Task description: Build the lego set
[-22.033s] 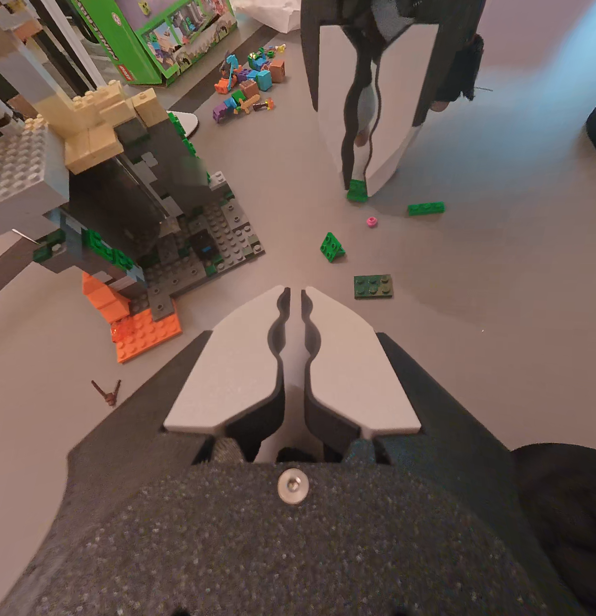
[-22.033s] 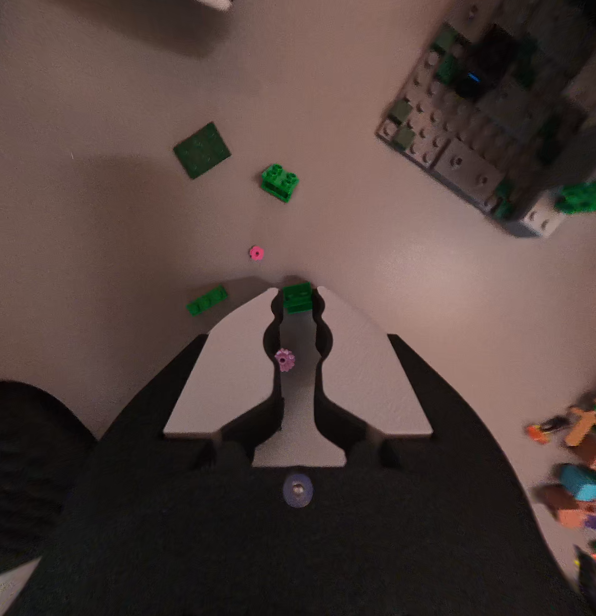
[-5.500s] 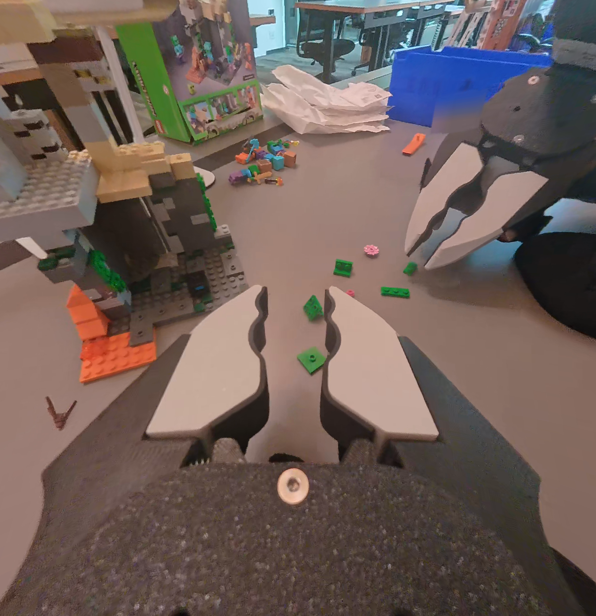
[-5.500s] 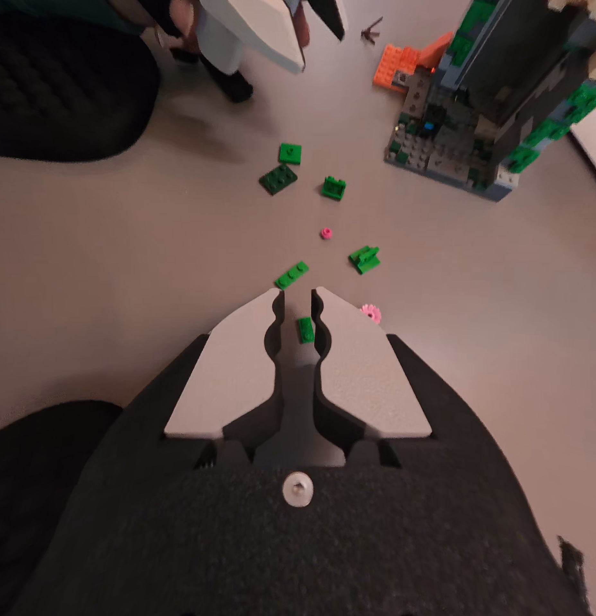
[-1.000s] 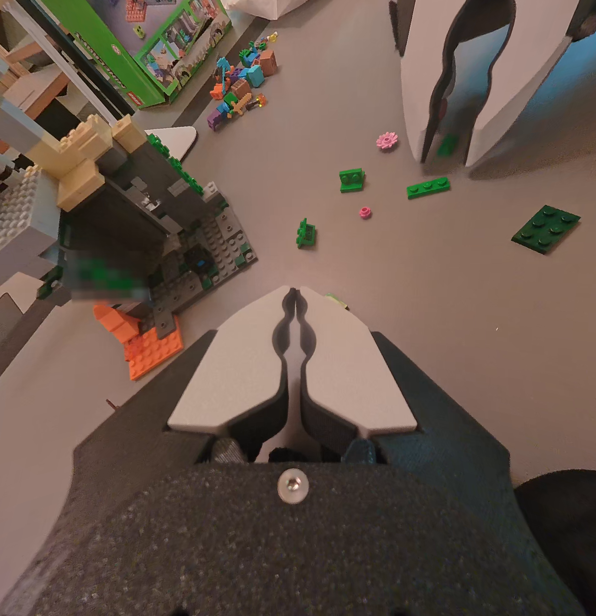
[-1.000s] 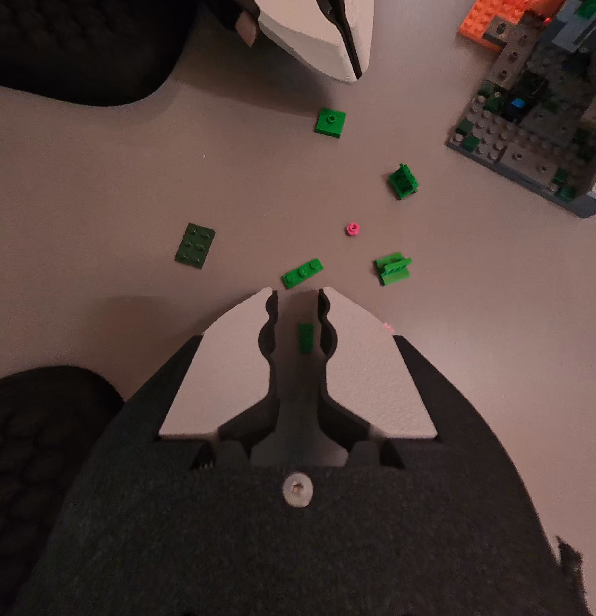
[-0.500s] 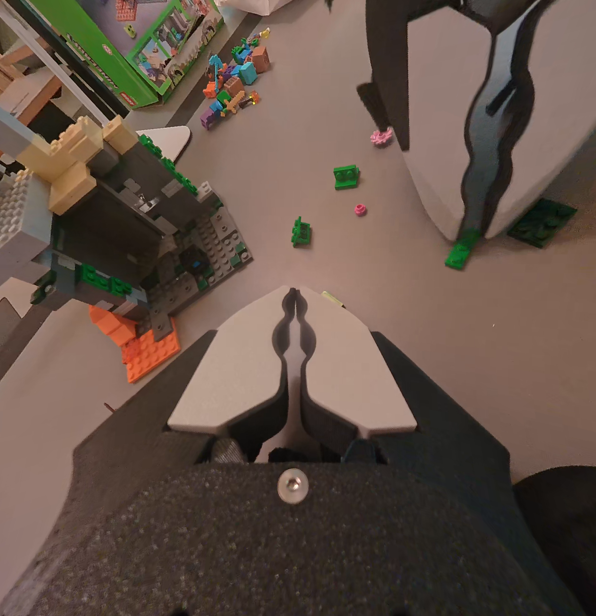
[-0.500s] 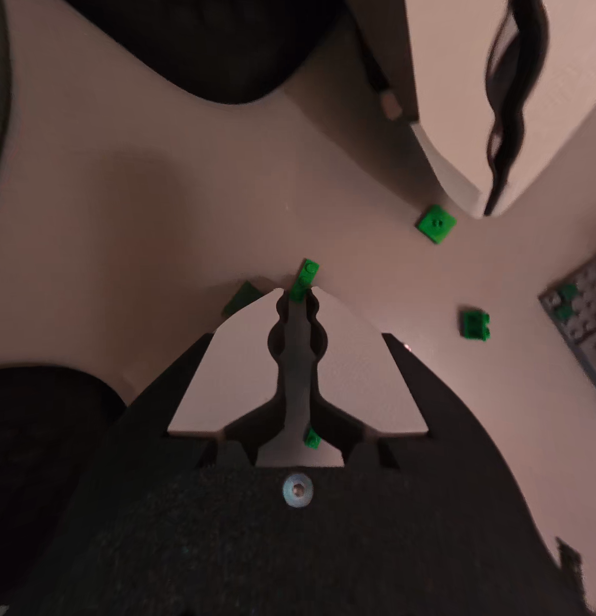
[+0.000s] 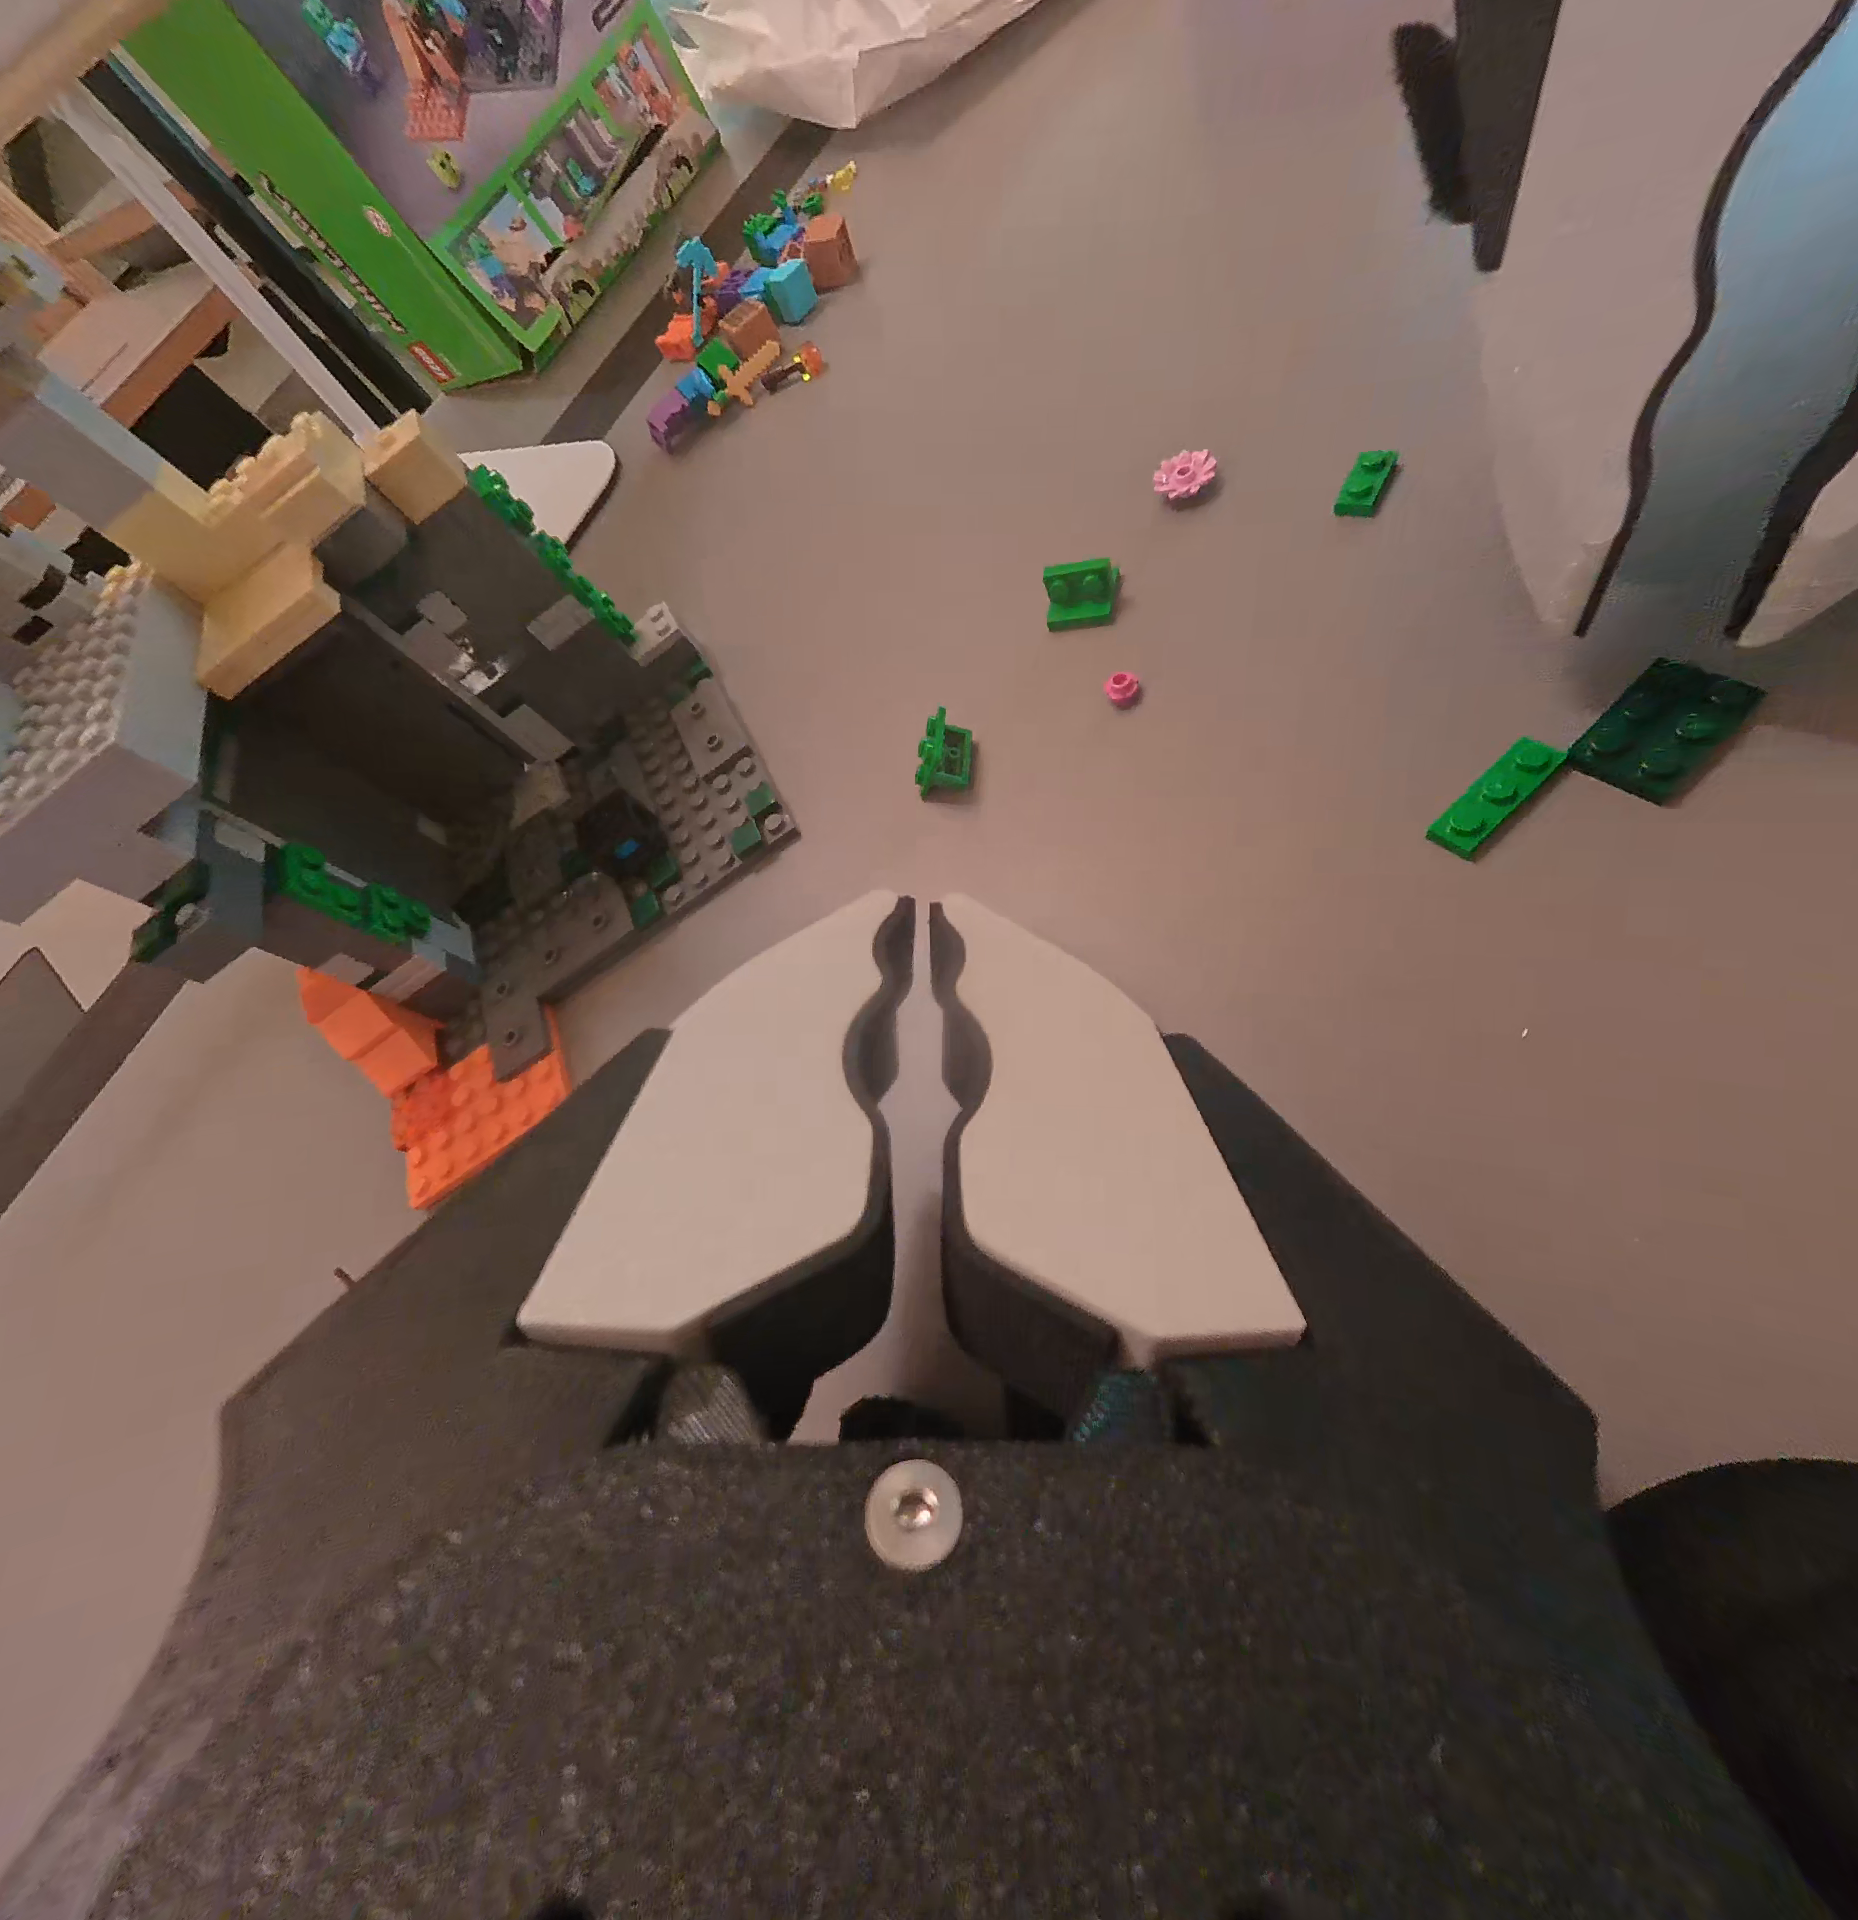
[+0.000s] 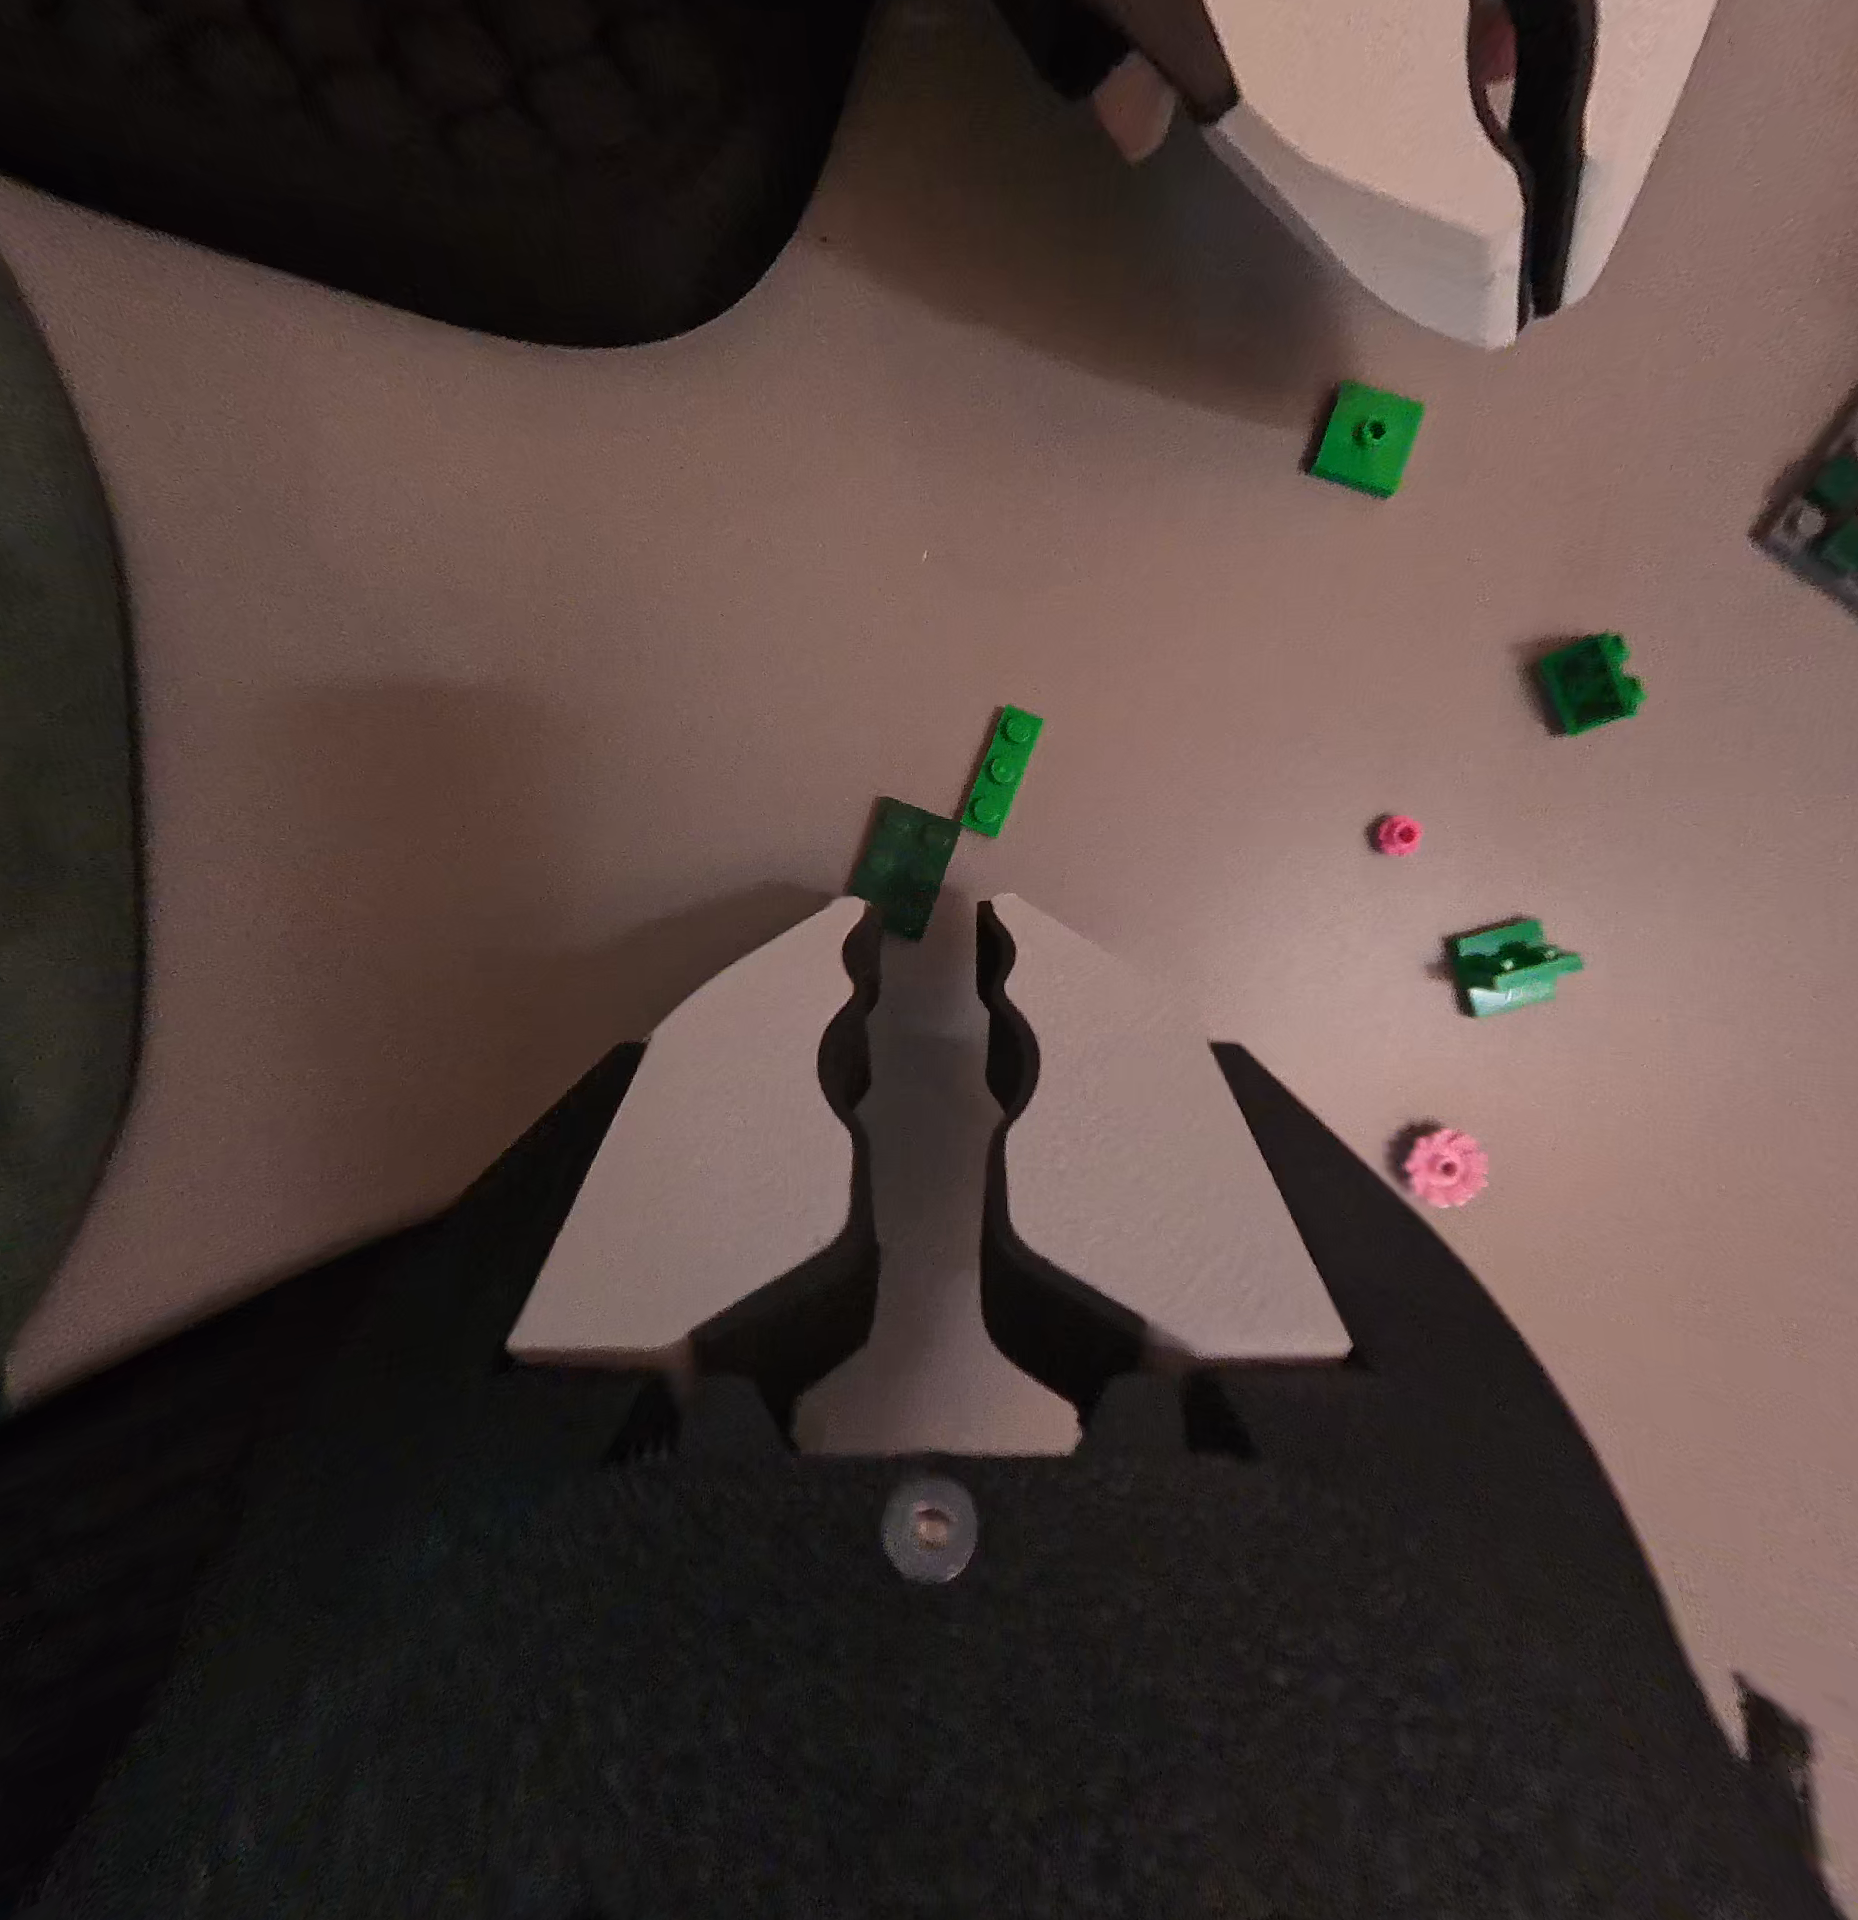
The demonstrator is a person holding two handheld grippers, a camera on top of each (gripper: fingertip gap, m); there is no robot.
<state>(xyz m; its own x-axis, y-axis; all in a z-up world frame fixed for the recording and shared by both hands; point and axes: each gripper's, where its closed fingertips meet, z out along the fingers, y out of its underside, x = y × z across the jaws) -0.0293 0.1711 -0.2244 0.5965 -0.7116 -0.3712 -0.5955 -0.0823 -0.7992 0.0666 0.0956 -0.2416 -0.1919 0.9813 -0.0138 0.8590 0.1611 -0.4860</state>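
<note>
My left gripper is shut and empty, above the grey table near the grey and tan lego build. It also shows in the right wrist view, above a green square plate. My right gripper is open and empty. A dark green plate lies just ahead of its left fingertip. A bright green three-stud plate touches that plate's corner. In the left wrist view the right gripper hangs over the dark green plate and the bright green plate.
Loose on the table: a green bracket, a green piece, a pink stud, a pink flower, a small green plate. A green box and a pile of coloured pieces lie at the back. Tip to tip, the grippers are about 12 cm apart.
My right gripper has opened and let go of the bright green plate, which now lies against the dark green plate. The left gripper stays shut and has hardly moved.
</note>
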